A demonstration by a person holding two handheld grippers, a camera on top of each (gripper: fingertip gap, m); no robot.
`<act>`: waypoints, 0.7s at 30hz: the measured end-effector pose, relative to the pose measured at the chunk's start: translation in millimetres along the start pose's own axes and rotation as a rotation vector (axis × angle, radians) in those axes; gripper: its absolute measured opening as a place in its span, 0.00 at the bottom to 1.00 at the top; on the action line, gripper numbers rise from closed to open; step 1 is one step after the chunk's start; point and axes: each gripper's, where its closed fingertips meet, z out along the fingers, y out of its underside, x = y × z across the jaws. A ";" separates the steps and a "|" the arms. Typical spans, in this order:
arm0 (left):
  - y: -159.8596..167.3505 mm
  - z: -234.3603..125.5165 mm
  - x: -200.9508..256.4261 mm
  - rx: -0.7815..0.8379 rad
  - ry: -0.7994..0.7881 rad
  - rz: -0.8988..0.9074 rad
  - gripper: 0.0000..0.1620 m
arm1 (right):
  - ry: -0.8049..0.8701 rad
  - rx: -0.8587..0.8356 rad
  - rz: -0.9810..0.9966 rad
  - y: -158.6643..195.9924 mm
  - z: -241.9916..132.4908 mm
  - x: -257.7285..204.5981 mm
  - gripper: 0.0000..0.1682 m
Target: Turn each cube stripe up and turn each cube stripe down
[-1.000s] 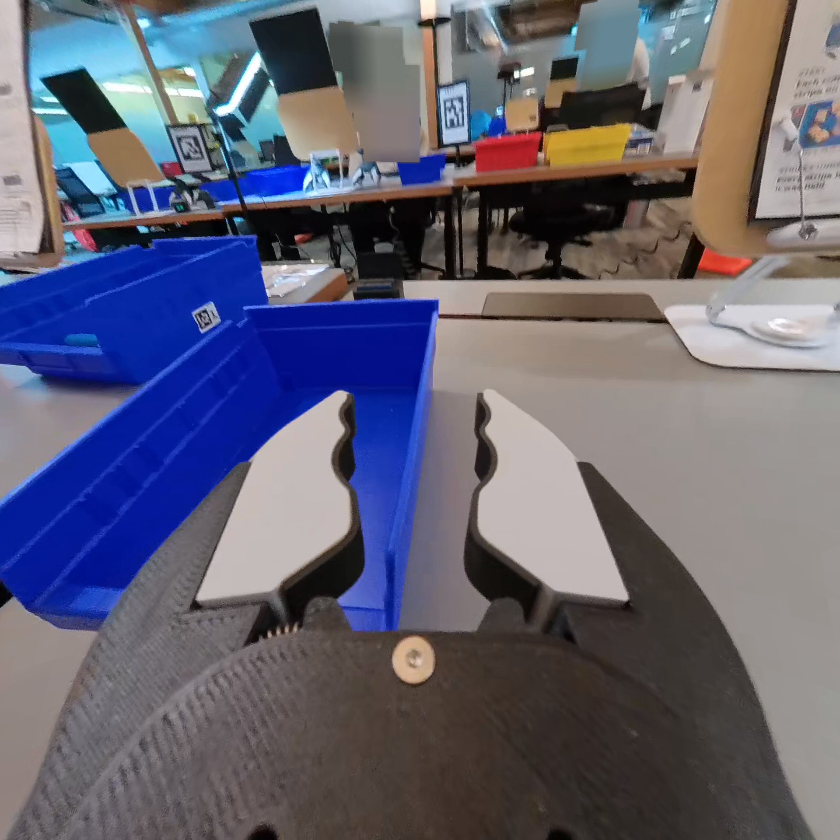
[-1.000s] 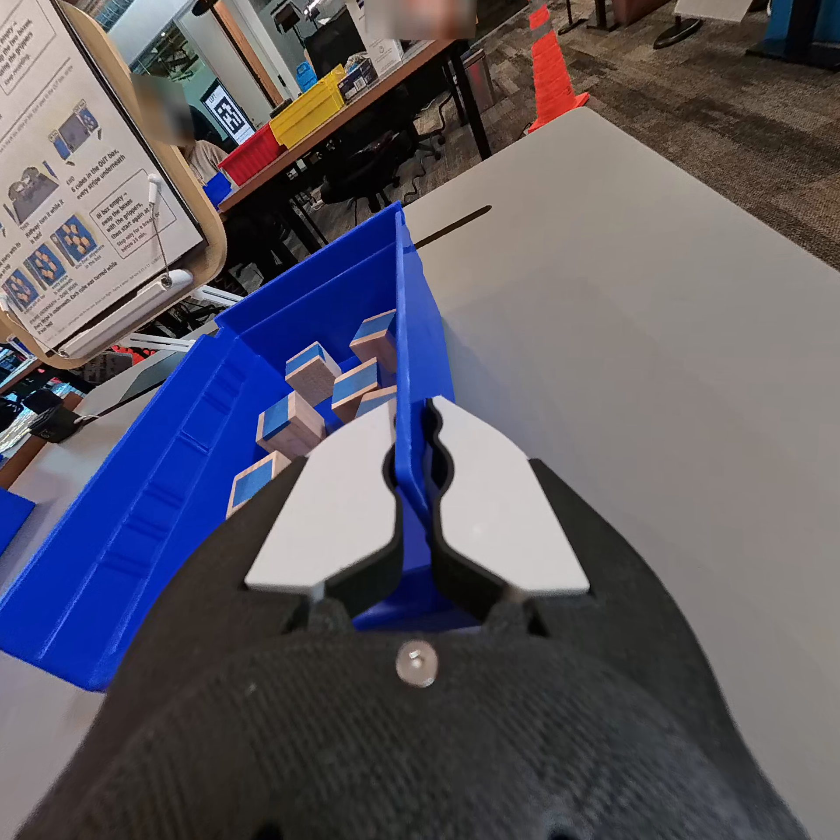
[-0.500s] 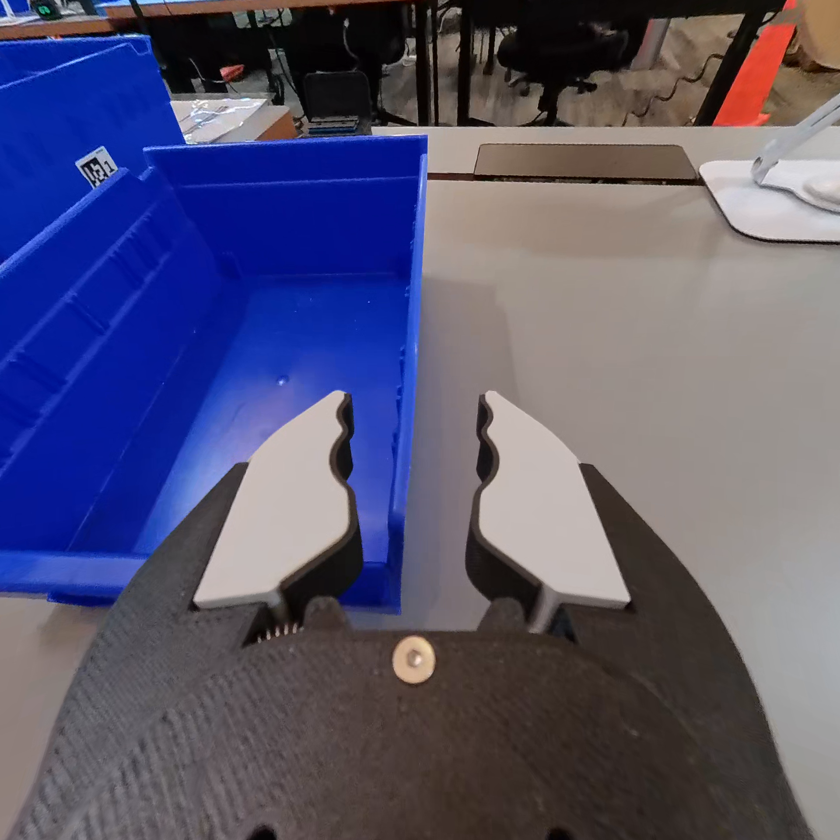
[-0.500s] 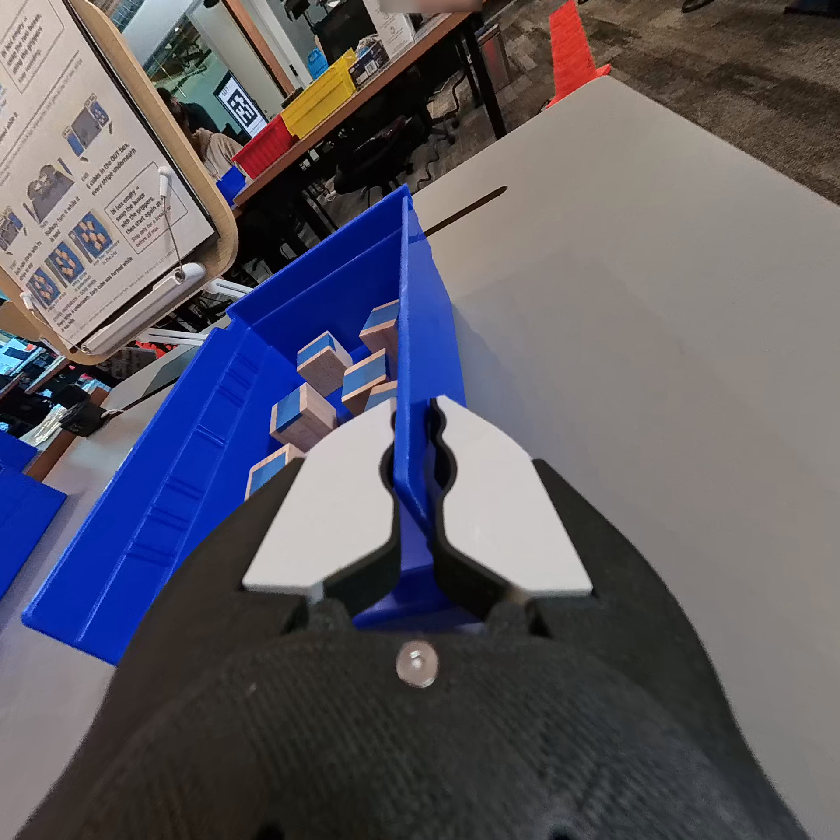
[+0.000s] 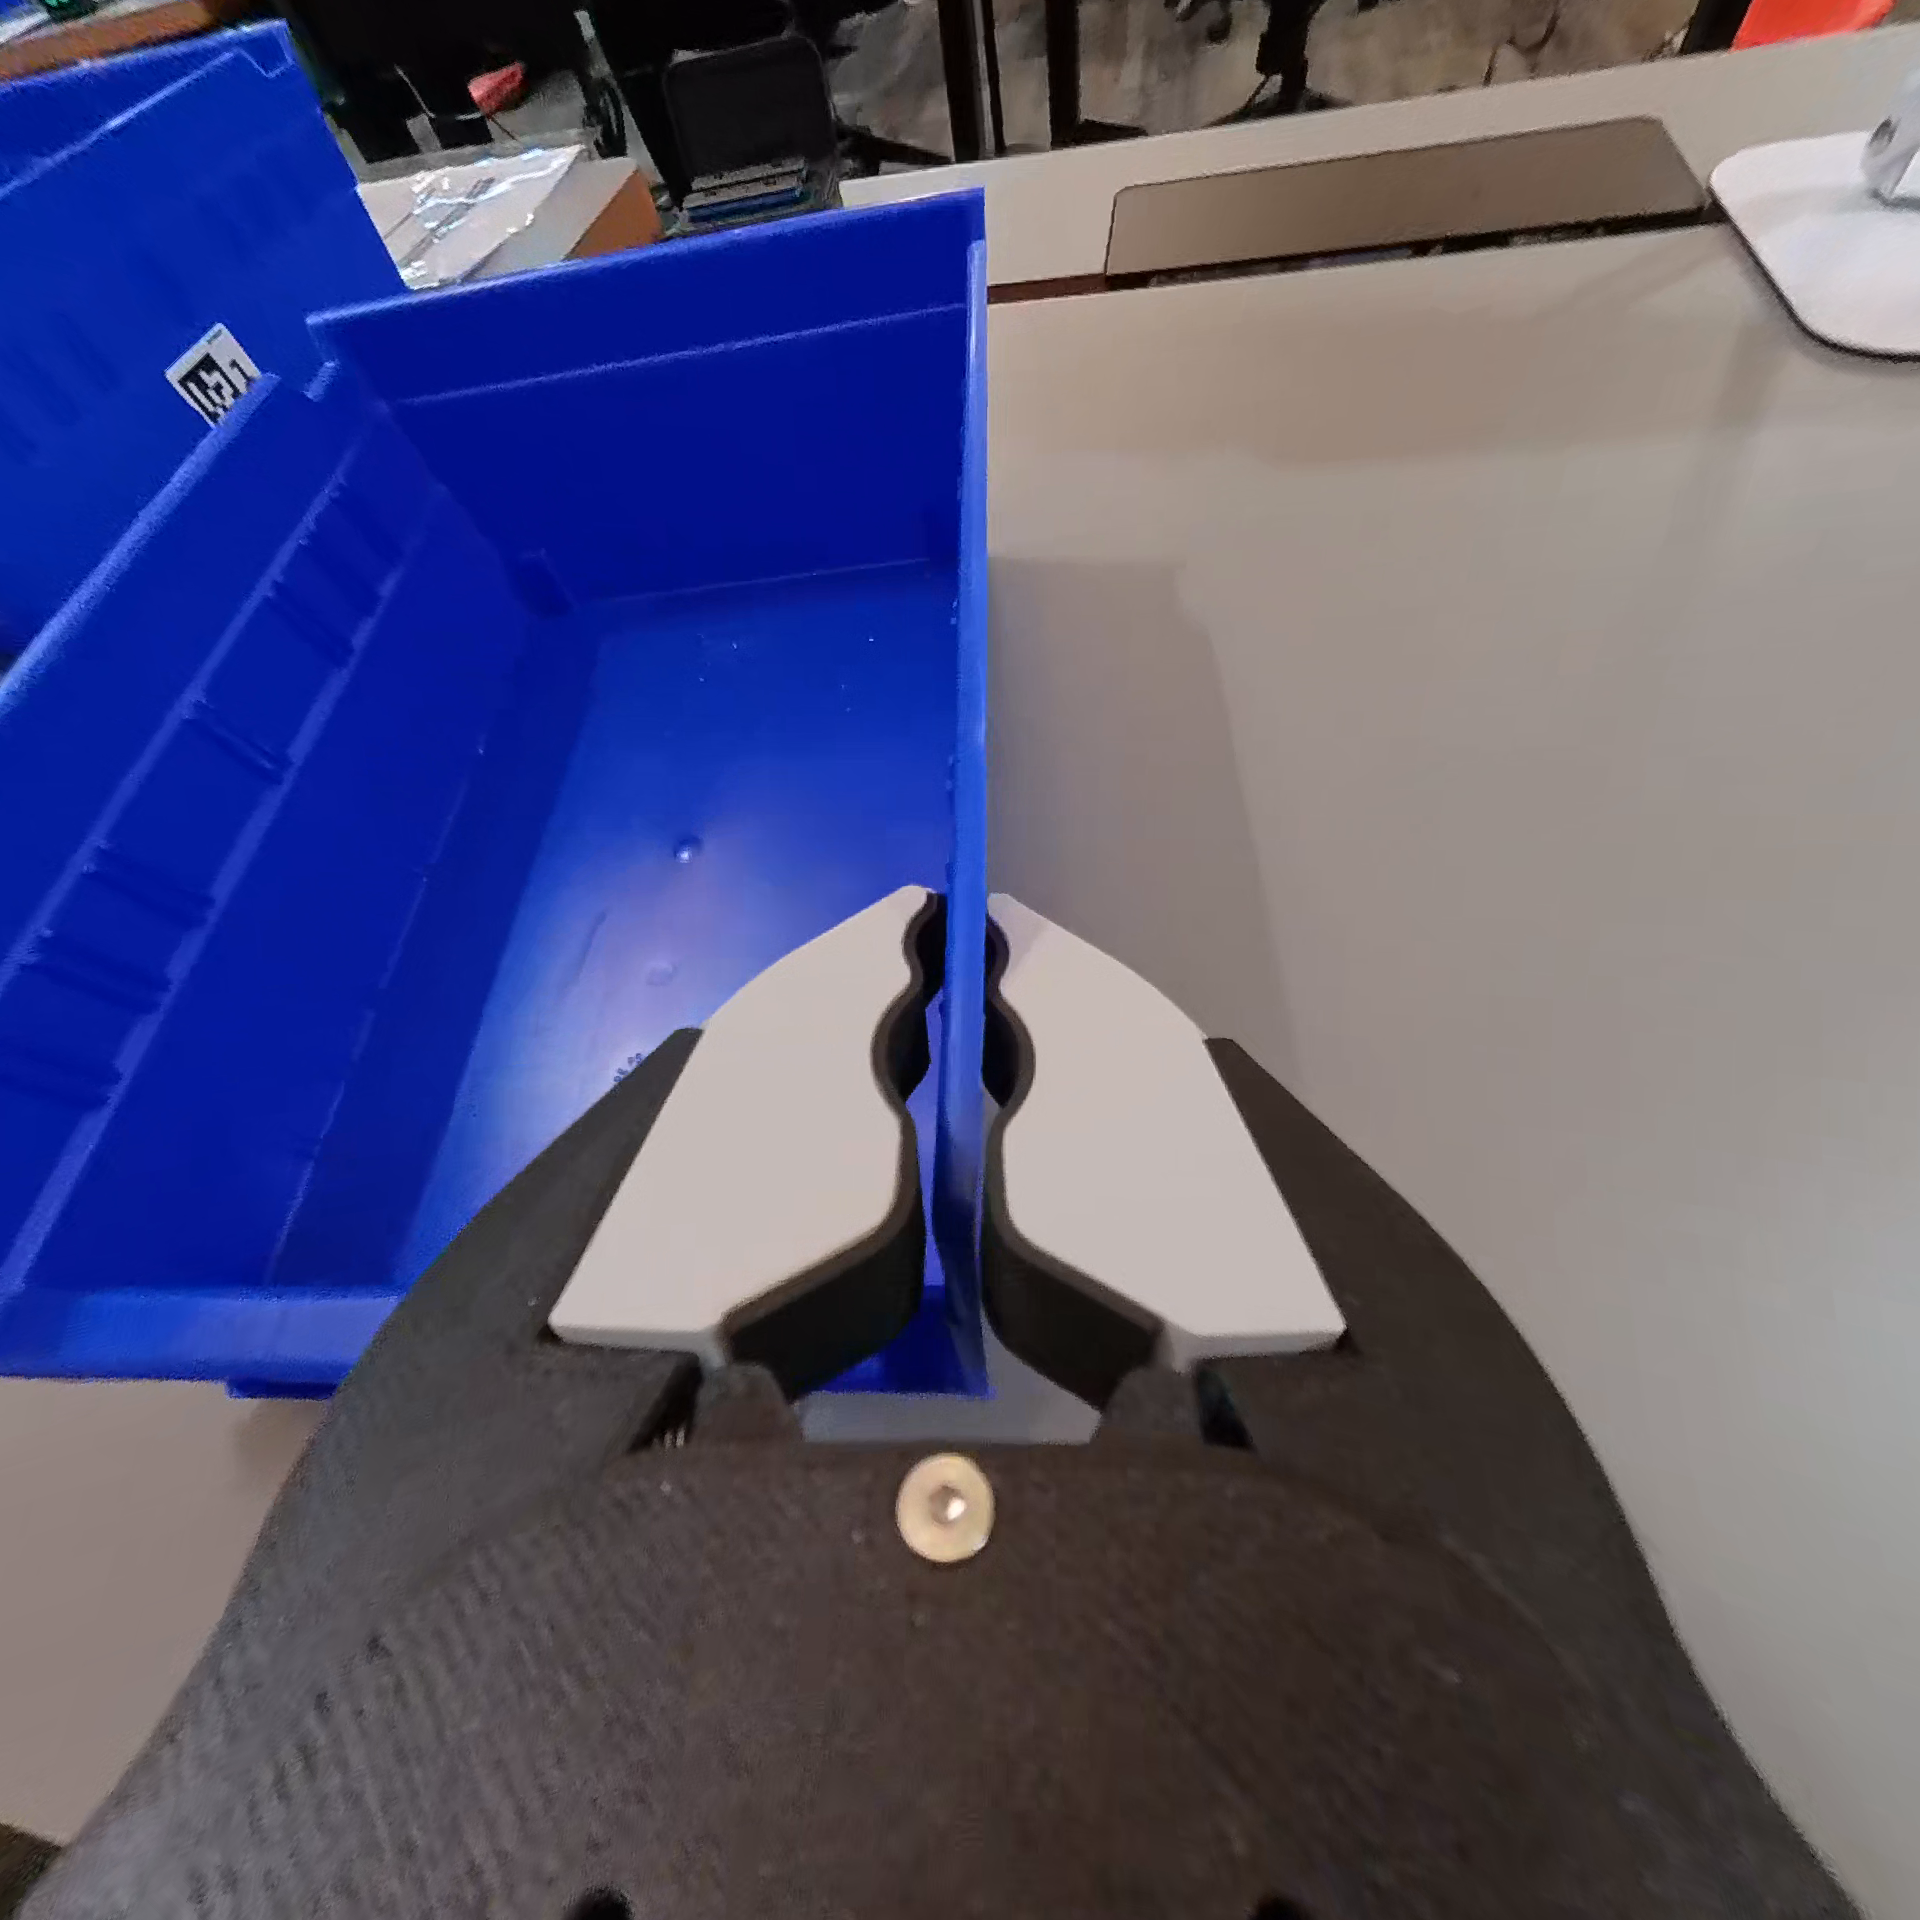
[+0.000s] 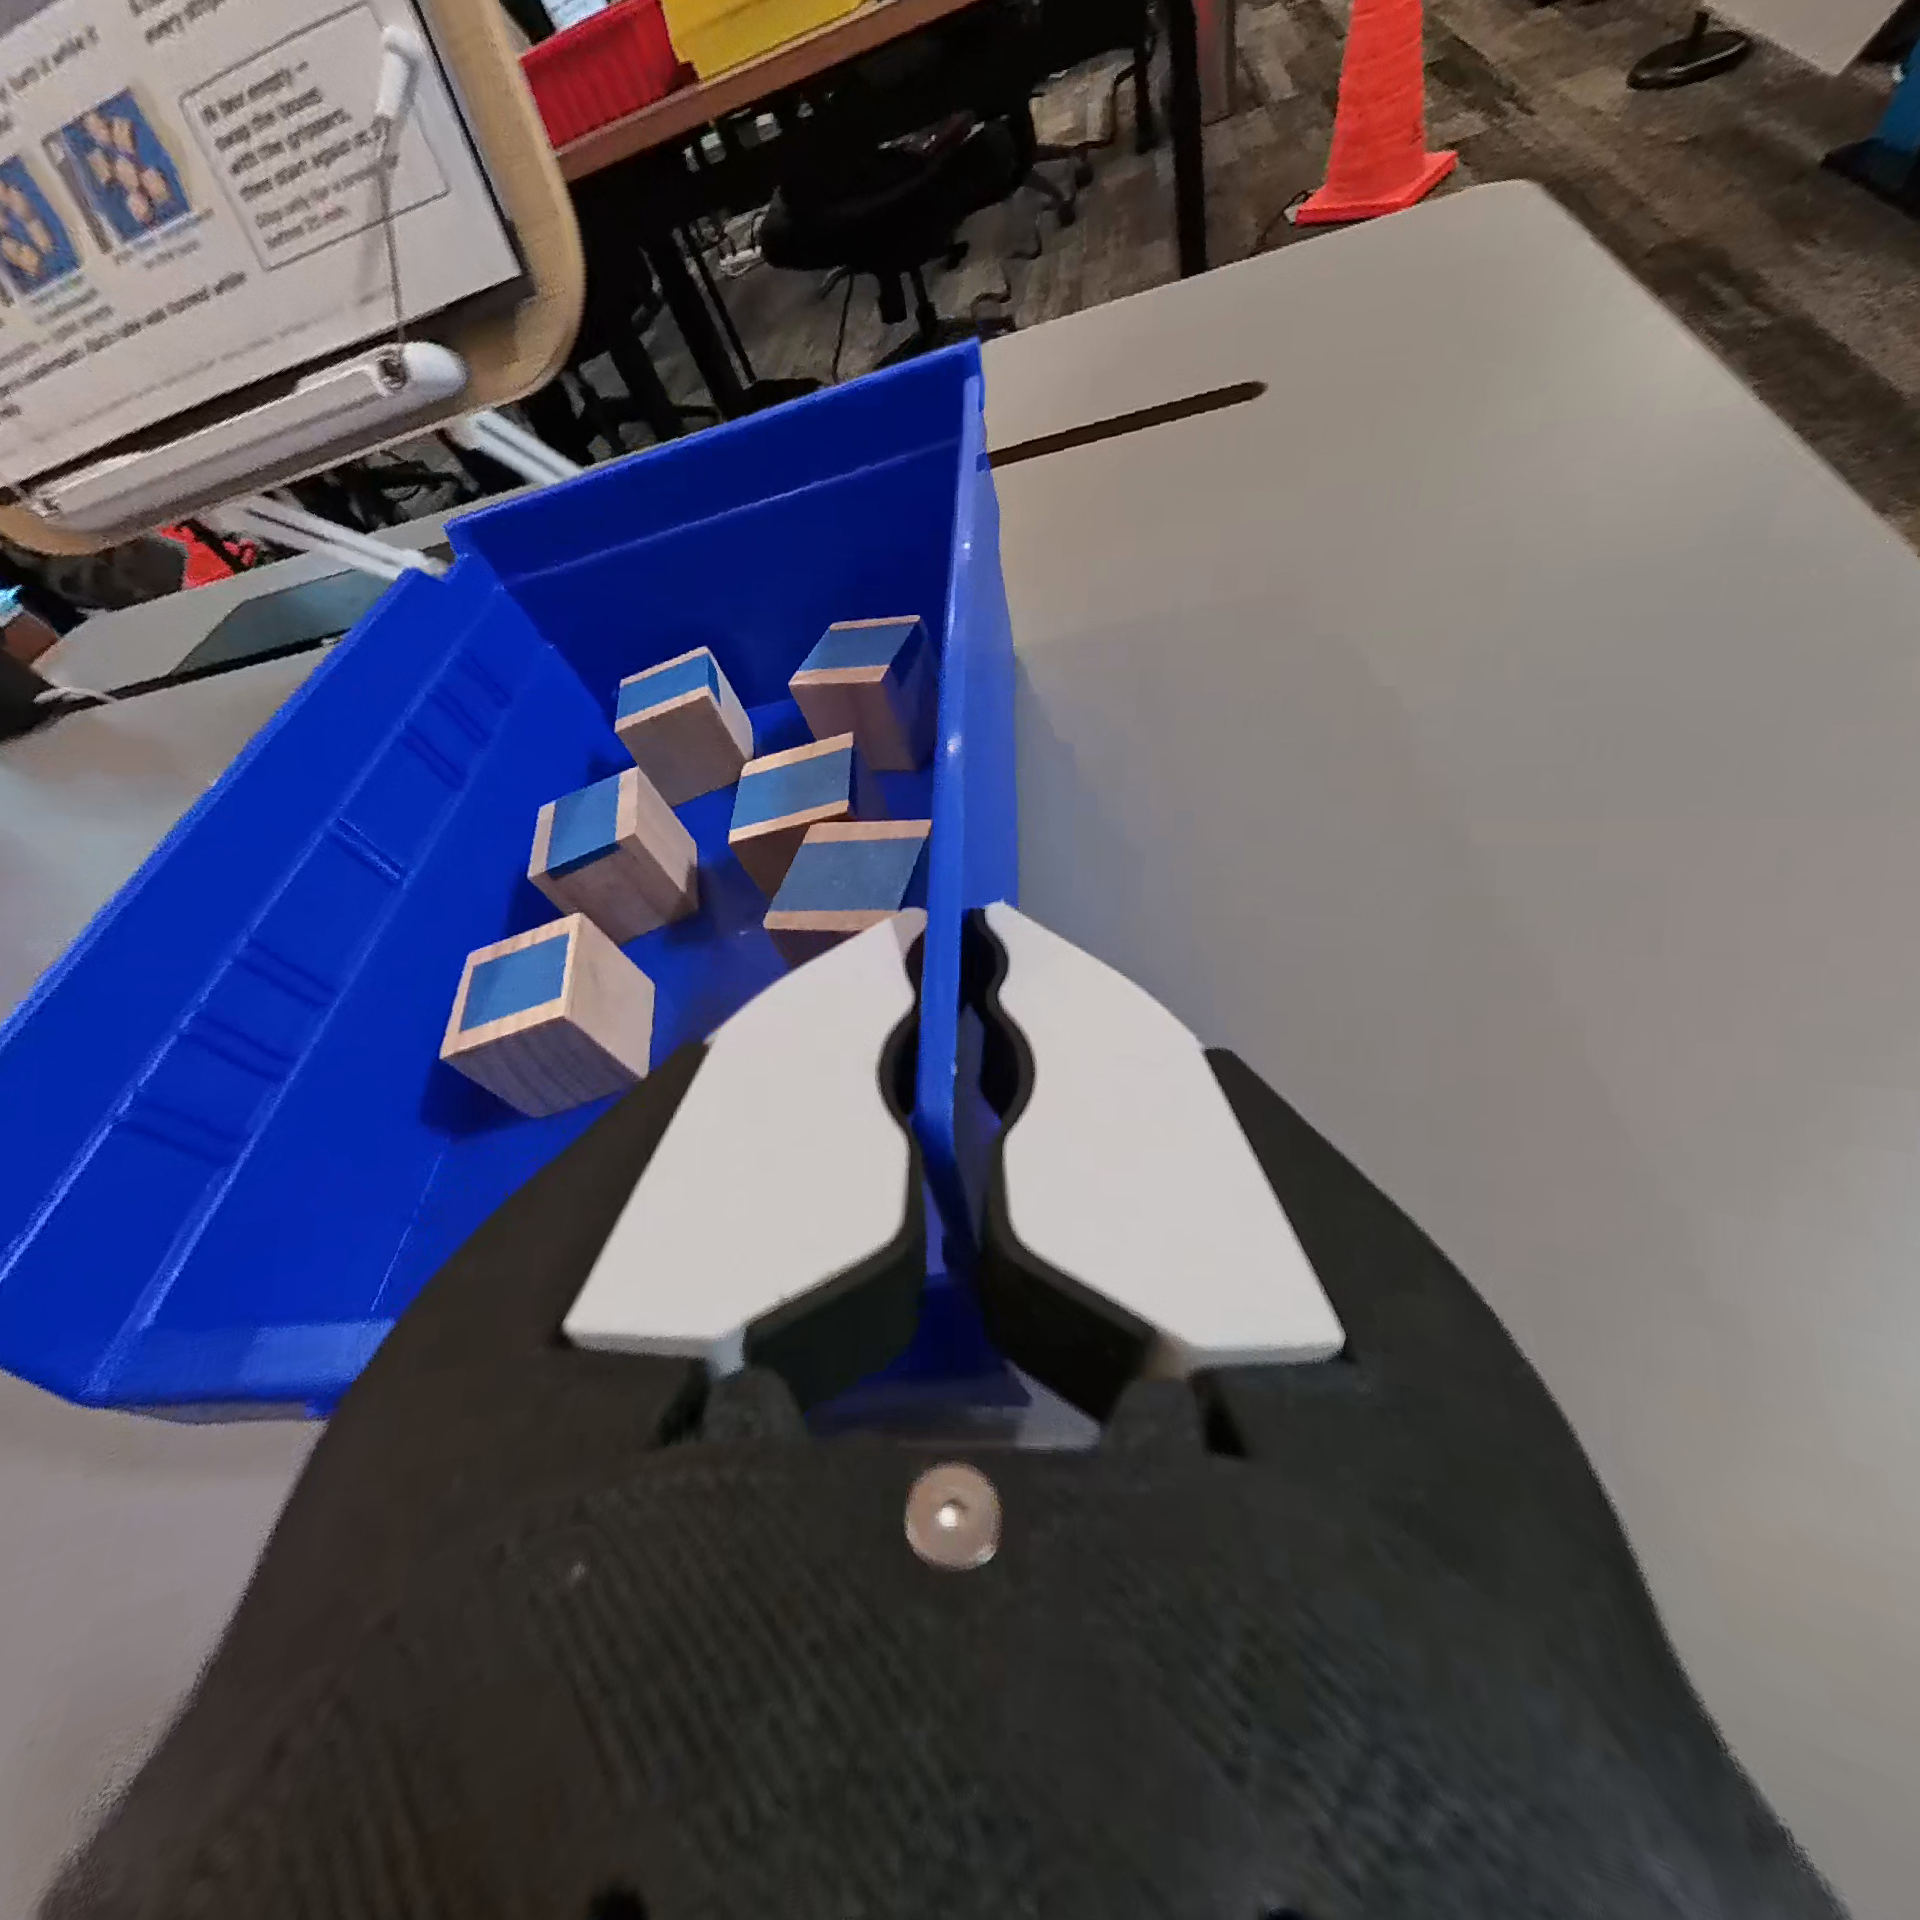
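- The left gripper [image 5: 961, 925] is nearly closed, its two fingers pinching the right-hand wall of an empty bin [image 5: 966, 623]; one finger sits inside the bin, the other outside over the table [image 5: 1455, 727].
- The right gripper [image 6: 951, 930] is closed the same way on the right-hand wall of a second bin [image 6: 971, 644], one finger on each side of it.
- Both grippers point forward and tilt down, running along the wall they grip.
- Each bin's long axis runs away from its camera.
- Six cubes [image 6: 613, 852] lie loose in the second bin, in its far half and towards the gripped wall.
- All six show a blue stripe on top; they sit at mixed angles, some tilted.
- A further blue bin [image 5: 156, 260] with a small label stands left of the empty one.
- An orange cone [image 6: 1377, 114] stands on the floor beyond the table.
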 end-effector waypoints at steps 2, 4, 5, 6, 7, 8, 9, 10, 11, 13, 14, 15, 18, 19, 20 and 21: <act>-3.8 -3.1 -3.0 0.009 -0.014 0.020 0.03 | -0.024 -0.007 -0.022 2.2 1.8 -14.1 0.03; -10.4 -7.6 -5.6 0.030 -0.025 0.025 0.03 | -0.053 -0.016 -0.044 6.0 5.1 -31.6 0.03; -13.7 -9.7 -6.0 0.042 -0.027 0.020 0.03 | -0.074 -0.020 -0.053 8.2 6.9 -41.9 0.03; -16.7 -11.5 -6.0 0.054 -0.031 0.023 0.03 | -0.096 -0.024 -0.059 10.4 8.9 -53.0 0.03; -19.6 -12.9 -5.6 0.071 -0.038 0.042 0.04 | -0.117 -0.027 -0.060 12.8 10.8 -64.6 0.03; -23.9 -14.9 -5.6 0.100 -0.050 0.054 0.03 | -0.137 -0.027 -0.053 15.0 12.7 -76.6 0.03; -28.4 -17.4 -5.6 0.124 -0.060 0.052 0.03 | -0.158 -0.024 -0.036 17.1 14.7 -89.4 0.03; -33.5 -20.6 -6.1 0.148 -0.068 0.055 0.03 | -0.184 -0.020 -0.007 19.2 16.7 -103.0 0.03; -38.2 -24.3 -7.8 0.167 -0.084 0.058 0.03 | -0.212 -0.018 0.024 21.3 19.1 -117.5 0.03; -45.4 -30.5 -10.7 0.202 -0.082 0.007 0.03 | -0.254 -0.023 0.014 26.0 25.0 -147.8 0.03; -46.5 -32.2 -12.5 0.211 -0.077 -0.007 0.03 | -0.266 -0.029 -0.009 28.7 28.8 -162.8 0.03; -47.6 -33.9 -15.0 0.220 -0.082 -0.008 0.03 | -0.279 -0.028 -0.027 31.4 32.8 -177.8 0.03; -53.4 -40.5 -21.7 0.240 -0.075 -0.051 0.03 | -0.322 -0.029 -0.028 41.5 47.9 -222.5 0.03; -57.6 -44.4 -25.1 0.256 -0.077 -0.071 0.03 | -0.334 -0.032 -0.011 45.3 54.8 -237.4 0.03; -61.8 -48.7 -28.7 0.270 -0.074 -0.092 0.02 | -0.345 -0.033 0.003 49.3 62.9 -252.6 0.03; -65.9 -53.2 -32.8 0.280 -0.072 -0.106 0.02 | -0.353 -0.032 0.016 53.3 71.8 -268.2 0.03</act>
